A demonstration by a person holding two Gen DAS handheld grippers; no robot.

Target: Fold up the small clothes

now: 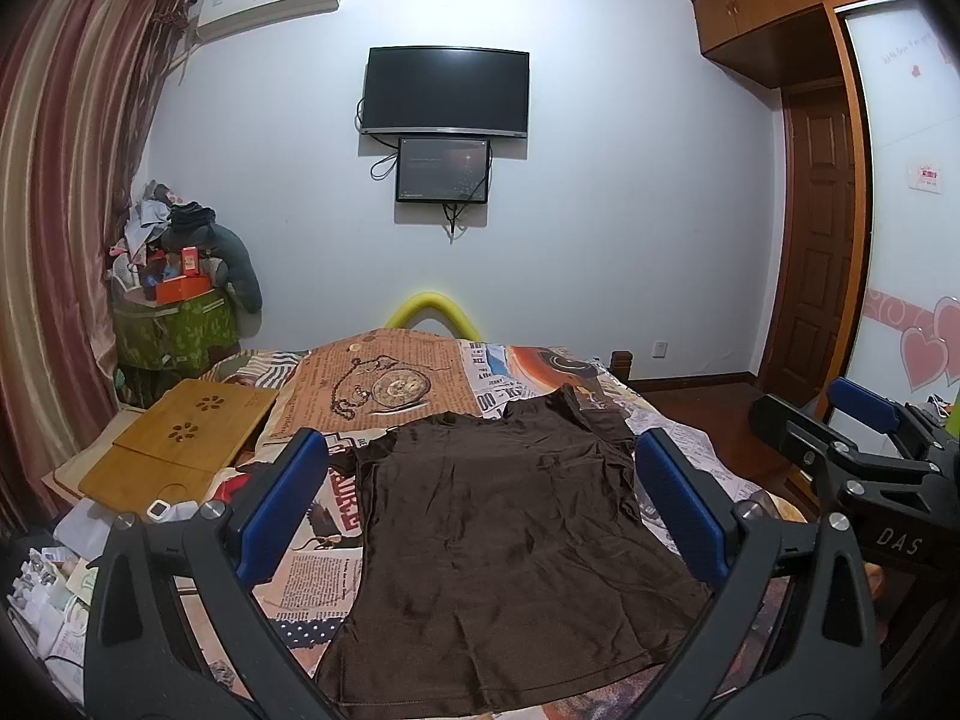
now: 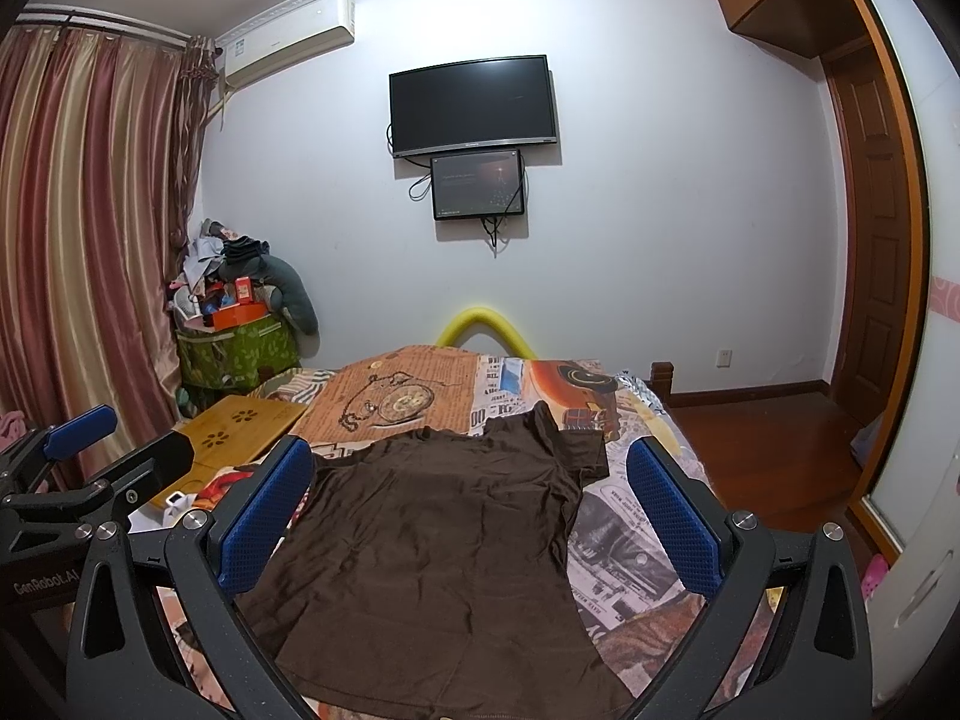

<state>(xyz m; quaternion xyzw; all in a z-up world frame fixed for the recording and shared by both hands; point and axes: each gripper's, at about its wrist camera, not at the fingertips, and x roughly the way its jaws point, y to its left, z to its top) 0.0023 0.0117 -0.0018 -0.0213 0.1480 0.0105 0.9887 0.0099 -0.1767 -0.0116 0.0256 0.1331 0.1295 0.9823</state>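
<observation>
On the bed [image 1: 420, 372], your brown shirt [image 1: 504, 546] lies spread flat, hem nearest you. Your left tool [image 1: 480, 504] and right tool [image 2: 471, 504] hover above it, both wide apart, gripping nothing.

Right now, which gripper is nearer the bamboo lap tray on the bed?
Left. The left gripper hovers open over the brown shirt, with the bamboo lap tray just beyond its left side. The right gripper sits farther right, with the left gripper between it and the tray.
</observation>
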